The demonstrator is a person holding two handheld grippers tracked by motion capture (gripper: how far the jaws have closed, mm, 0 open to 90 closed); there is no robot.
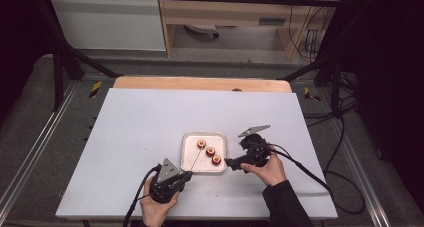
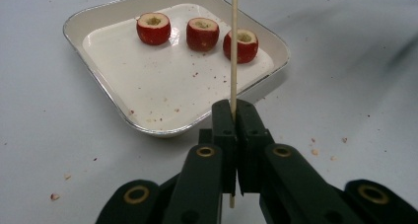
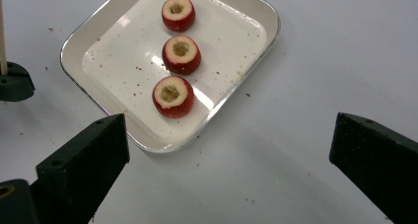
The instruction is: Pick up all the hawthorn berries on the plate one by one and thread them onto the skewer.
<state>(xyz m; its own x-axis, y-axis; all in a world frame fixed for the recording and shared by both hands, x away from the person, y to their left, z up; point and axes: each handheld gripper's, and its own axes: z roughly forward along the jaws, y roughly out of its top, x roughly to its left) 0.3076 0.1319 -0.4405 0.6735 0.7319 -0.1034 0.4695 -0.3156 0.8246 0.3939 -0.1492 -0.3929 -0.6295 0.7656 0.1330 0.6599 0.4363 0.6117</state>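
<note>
- The left gripper [image 2: 235, 116] has its jaws clamped tight on a thin wooden skewer [image 2: 233, 51], which stands between them and points away over the tray; in the high view this gripper [image 1: 186, 176] sits near the table's front edge, just in front of the tray's near left corner.
- The skewer in the high view [image 1: 197, 157] slants up from the jaws over the tray's floor, its far end near the farthest fruit (whether it touches anything cannot be told).
- The right gripper [image 3: 229, 150] has its jaws spread wide, one at each lower corner of its own view, with nothing between them but white table; in the high view it [image 1: 231, 163] lies just right of the tray, jaws pointing toward it.
- A shallow white tray [image 1: 189, 163] with rounded corners rests on the white table [image 1: 130, 132], a little right of centre.
- Three cored red fruit pieces lie in a row in the tray: the nearest to the right gripper [image 3: 173, 96], the middle one [image 3: 181, 54], the farthest [image 3: 178, 13], each standing with its hollowed pale top upward, apart from its neighbours.
- Small red crumbs speckle the tray floor and the table around it.
</note>
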